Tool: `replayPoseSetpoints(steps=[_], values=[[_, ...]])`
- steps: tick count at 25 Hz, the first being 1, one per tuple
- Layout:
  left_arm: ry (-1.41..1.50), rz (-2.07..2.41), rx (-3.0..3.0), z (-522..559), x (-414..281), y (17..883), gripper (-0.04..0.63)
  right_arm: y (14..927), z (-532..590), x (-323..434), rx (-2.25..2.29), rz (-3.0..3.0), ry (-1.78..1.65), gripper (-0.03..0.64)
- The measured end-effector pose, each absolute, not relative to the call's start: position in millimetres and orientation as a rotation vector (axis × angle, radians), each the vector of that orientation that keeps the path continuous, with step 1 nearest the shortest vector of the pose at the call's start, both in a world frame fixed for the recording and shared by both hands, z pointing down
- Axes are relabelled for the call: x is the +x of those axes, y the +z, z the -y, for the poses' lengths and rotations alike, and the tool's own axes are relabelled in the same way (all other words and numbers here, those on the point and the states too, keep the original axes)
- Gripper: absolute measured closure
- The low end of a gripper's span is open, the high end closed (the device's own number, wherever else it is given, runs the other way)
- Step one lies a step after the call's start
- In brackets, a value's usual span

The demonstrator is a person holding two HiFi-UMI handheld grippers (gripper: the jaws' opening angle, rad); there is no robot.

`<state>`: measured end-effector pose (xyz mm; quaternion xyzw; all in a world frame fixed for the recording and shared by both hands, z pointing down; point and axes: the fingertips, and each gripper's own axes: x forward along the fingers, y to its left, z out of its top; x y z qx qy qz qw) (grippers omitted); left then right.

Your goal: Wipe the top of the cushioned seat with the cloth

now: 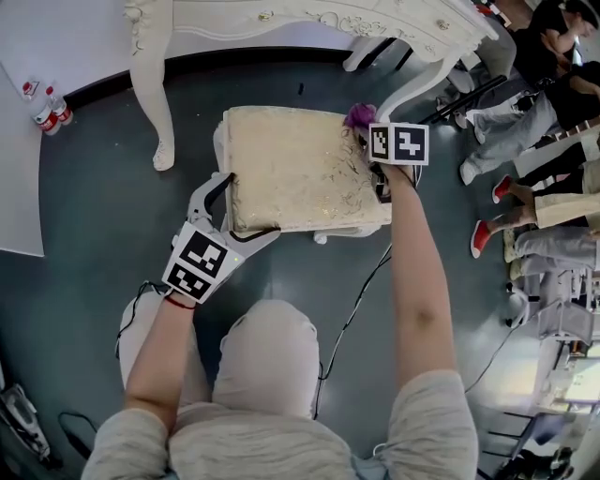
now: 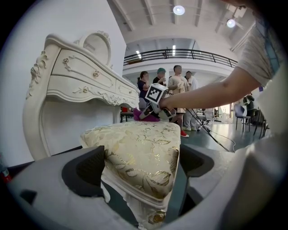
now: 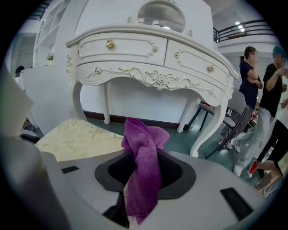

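At the seven-o'clock corner of the cushioned seat [image 1: 300,169], the left gripper [image 1: 246,211] has its jaws set wide around that corner, pads against both sides. The seat stands on the floor at six o'clock of a white dressing table [image 1: 375,23]. At its one-o'clock corner the right gripper [image 1: 370,131] is clamped, half closed, on the purple cloth [image 1: 359,115], which bunches above the jaws.
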<state>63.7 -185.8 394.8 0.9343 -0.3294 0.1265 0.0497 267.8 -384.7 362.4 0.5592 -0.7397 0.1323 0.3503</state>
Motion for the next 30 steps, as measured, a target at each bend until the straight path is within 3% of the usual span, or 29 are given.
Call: replayPoseSetpoints(steps=[8, 14, 21, 30], values=[[0.372, 1.006, 2.845, 187, 62, 394, 0.080, 352, 376, 260, 1.374, 2.031, 0.383, 0.416], [0.364, 1.013, 2.842, 188, 62, 395, 0.080, 324, 363, 267, 1.280, 2.165, 0.356, 0.413], [0.353, 1.020, 2.842, 189, 63, 395, 0.080, 357, 367, 270, 1.209, 2.099, 0.274, 0.413], [0.366, 1.026, 2.847, 188, 63, 395, 0.080, 367, 371, 271, 1.242, 2.069, 0.317, 0.504]])
